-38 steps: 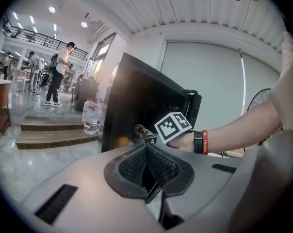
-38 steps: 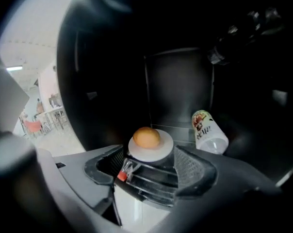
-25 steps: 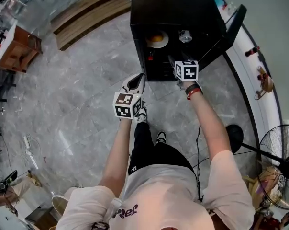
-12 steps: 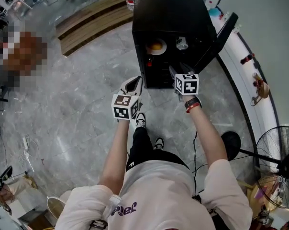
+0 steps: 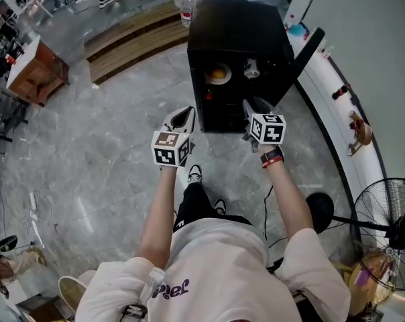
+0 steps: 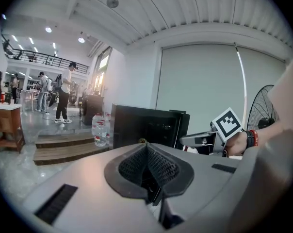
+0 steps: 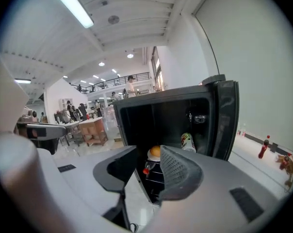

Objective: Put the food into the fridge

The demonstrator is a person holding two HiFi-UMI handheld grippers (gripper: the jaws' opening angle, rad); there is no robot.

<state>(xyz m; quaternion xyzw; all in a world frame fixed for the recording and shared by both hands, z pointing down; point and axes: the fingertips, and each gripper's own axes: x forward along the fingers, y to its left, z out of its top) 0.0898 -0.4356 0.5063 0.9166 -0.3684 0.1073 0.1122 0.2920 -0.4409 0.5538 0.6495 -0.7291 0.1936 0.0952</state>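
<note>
While the fridge (image 5: 236,29) stands door-open on the floor (image 5: 108,139) with the food (image 5: 218,73) on a plate (image 5: 206,78) up top inside beside a can (image 7: 187,141), left tool (image 5: 186,114) is shut and empty, right tool (image 5: 251,106) part-open, closing on nothing.

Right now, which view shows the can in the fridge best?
The right gripper view: the can stands upright, side on, label visible. The head view shows it small, from above; the left gripper view's fridge interior is too dark.
</note>
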